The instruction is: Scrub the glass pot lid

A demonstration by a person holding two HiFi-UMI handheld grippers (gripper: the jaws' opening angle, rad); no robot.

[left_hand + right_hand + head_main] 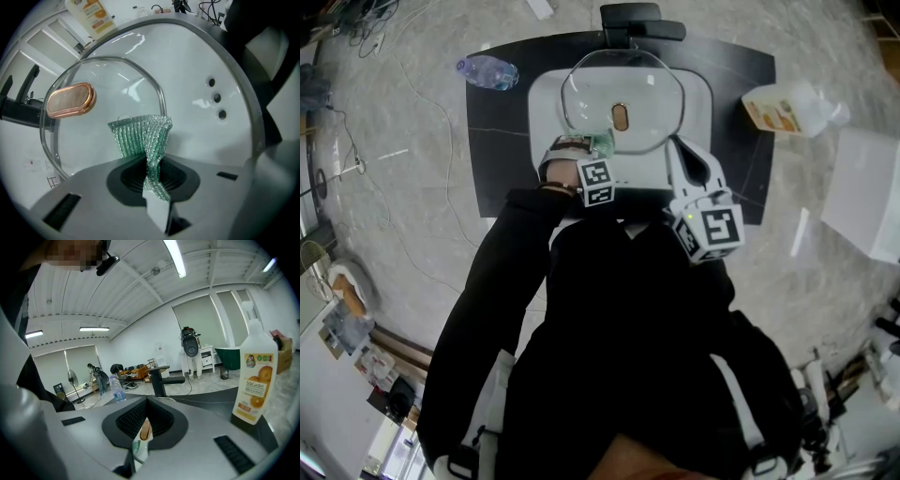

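The glass pot lid (628, 94) with a copper handle (620, 117) lies in the white sink (546, 94). My left gripper (598, 150) is shut on a green sparkly scrubber (602, 143) that rests on the lid's near edge. In the left gripper view the scrubber (140, 136) stands up from the jaws (152, 187), just right of the lid's metal rim, with the handle (70, 100) to its left. My right gripper (677, 146) is at the lid's right rim, with its jaws closed on it. In the right gripper view a sliver of lid (145, 428) shows between the jaws.
A black faucet (630, 21) stands behind the sink on the black counter (497, 141). A water bottle (487, 71) lies at the back left. An orange-label detergent bottle (787, 108) is at the right, with a white box (867, 192) beyond it.
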